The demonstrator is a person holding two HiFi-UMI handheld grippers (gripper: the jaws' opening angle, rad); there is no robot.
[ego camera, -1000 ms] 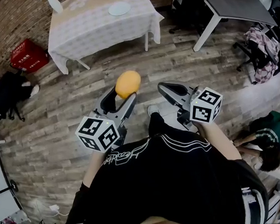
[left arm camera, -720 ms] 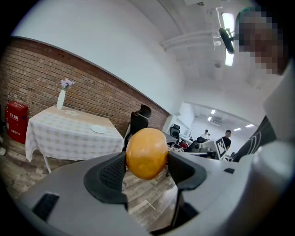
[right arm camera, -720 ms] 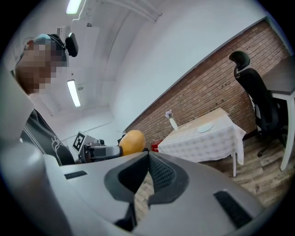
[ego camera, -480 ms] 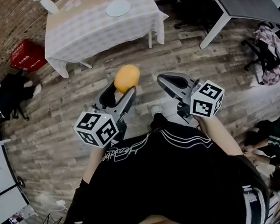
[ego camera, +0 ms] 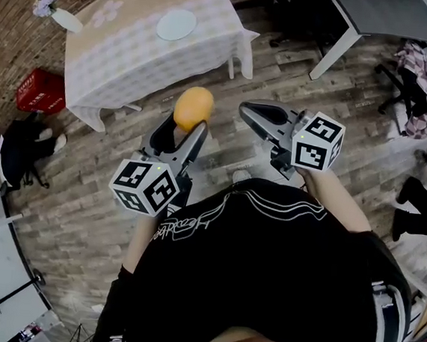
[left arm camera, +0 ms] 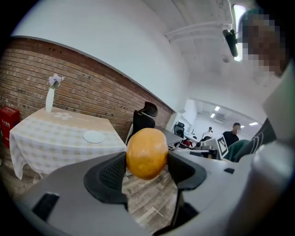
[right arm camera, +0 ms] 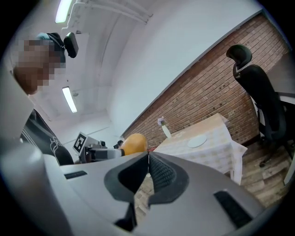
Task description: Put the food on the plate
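Observation:
An orange round food item [ego camera: 192, 107] sits between the jaws of my left gripper [ego camera: 182, 122], held well above the wooden floor; both pads press its sides [left arm camera: 146, 153]. My right gripper [ego camera: 255, 112] is beside it to the right, jaws together with nothing between them [right arm camera: 148, 159]. The pale round plate [ego camera: 176, 24] lies on a checked-cloth table [ego camera: 127, 53] ahead and to the left, also in the left gripper view [left arm camera: 94, 136] and the right gripper view [right arm camera: 197, 141]. From the right gripper view the orange food [right arm camera: 132, 144] shows at the left.
A white vase with flowers [ego camera: 57, 13] stands at the table's far left corner. A red crate [ego camera: 41, 90] and a dark bag [ego camera: 20, 148] lie on the floor at the left. A grey desk [ego camera: 385, 21] and office chairs stand at the right.
The table and plate have drifted closer and lower in the head view as the person walks toward them. Both grippers keep their pose; the food stays gripped.

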